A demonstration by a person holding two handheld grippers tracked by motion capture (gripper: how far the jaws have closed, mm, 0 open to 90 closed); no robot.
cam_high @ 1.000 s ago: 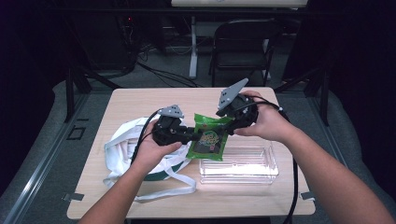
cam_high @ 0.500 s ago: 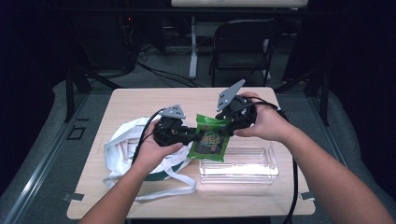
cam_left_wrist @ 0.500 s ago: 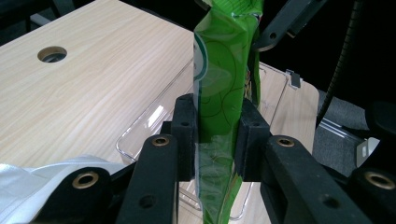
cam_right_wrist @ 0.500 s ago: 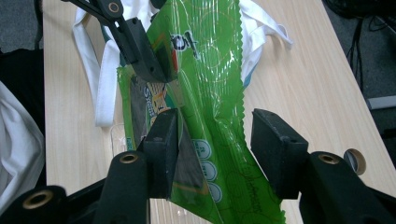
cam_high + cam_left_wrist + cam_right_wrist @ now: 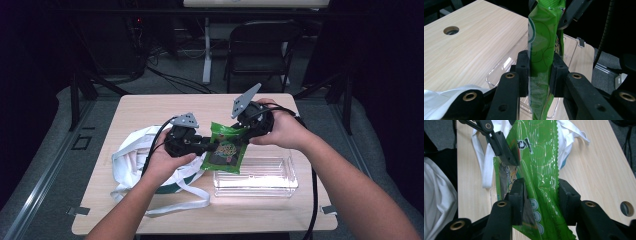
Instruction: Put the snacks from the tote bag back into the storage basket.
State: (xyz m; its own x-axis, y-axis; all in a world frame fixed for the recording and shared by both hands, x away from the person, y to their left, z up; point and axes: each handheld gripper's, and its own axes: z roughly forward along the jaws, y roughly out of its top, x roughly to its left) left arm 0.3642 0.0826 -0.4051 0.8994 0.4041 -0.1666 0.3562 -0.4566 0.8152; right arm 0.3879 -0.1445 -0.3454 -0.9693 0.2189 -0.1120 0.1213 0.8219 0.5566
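Above the table (image 5: pixel 150 107), between the 2 grippers, hangs a green snack bag (image 5: pixel 226 150), over the near edge of a clear plastic tray (image 5: pixel 260 177). The left gripper (image 5: pixel 540 72) is clamped on the bag, both pads pressing its sides. The right gripper (image 5: pixel 541 197) has just been closing with the bag between its jaws; the left pad touches it, the right pad stands just beside. A white cloth bag (image 5: pixel 132 160) lies under the left hand (image 5: pixel 167 162).
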